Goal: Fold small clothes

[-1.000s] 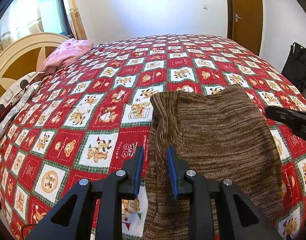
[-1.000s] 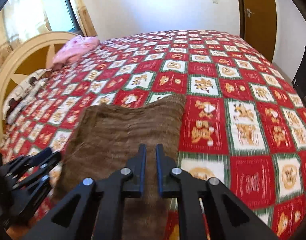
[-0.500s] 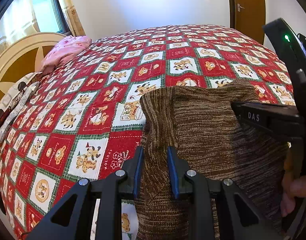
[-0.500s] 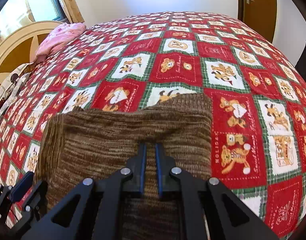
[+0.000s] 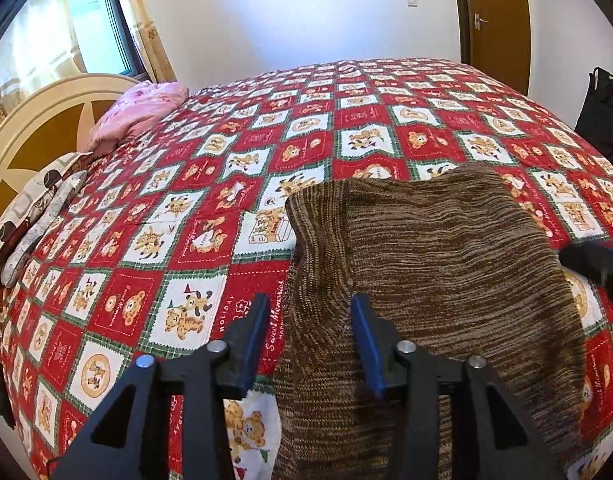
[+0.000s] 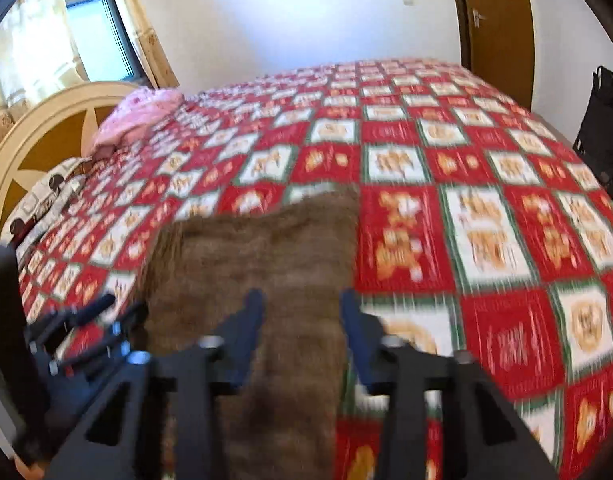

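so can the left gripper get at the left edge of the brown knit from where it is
Probably yes. The left gripper has just opened its jaws and they straddle the left edge of the brown knit on the quilt; nothing lies between, and the right gripper works the other side.

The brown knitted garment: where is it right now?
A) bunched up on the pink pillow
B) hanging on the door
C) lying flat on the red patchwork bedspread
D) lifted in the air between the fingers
C: the brown knitted garment lies spread on the red patchwork bedspread, and the fingers of both tools stand apart above it without pinching it.
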The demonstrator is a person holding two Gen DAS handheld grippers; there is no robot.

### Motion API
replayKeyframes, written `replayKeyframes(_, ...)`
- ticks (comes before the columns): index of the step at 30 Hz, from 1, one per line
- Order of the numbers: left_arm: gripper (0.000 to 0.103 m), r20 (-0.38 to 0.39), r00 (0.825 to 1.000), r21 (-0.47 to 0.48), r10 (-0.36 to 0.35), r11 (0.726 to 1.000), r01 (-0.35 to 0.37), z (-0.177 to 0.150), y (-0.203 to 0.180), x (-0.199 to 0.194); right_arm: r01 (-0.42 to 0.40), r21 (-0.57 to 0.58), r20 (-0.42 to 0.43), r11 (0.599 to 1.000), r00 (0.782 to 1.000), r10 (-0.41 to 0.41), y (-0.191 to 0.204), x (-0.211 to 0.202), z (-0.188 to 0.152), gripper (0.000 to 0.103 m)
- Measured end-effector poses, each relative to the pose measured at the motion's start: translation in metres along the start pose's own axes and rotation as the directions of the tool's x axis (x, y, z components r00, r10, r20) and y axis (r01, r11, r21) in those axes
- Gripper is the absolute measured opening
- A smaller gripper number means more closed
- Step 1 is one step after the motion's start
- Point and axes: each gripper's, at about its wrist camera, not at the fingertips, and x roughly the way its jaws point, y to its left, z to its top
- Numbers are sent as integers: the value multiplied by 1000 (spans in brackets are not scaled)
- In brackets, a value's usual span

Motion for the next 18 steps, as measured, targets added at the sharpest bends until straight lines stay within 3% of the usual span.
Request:
replayKeyframes(7, 47, -21, 1000, 0, -16, 1000, 16, -5, -2, -6, 20, -3, -64, 1000, 998, -20, 14, 15, -36, 39)
replayKeyframes(10, 47, -33, 999, 15, -5, 1000, 6, -8, -2, -5, -12, -5, -102, 1000, 995, 12, 18, 16, -40, 54)
replayKeyframes(15, 48, -30, 999, -8, -22, 1000, 22, -6, 11, -6, 2, 7, 4, 1000, 1000, -2, 7, -15, -24, 56)
replayKeyframes(18, 58, -28, 997, -55, -76, 996, 75, 2, 26, -2, 8, 15, 46, 1000, 999, -8, -3, -25, -9, 71)
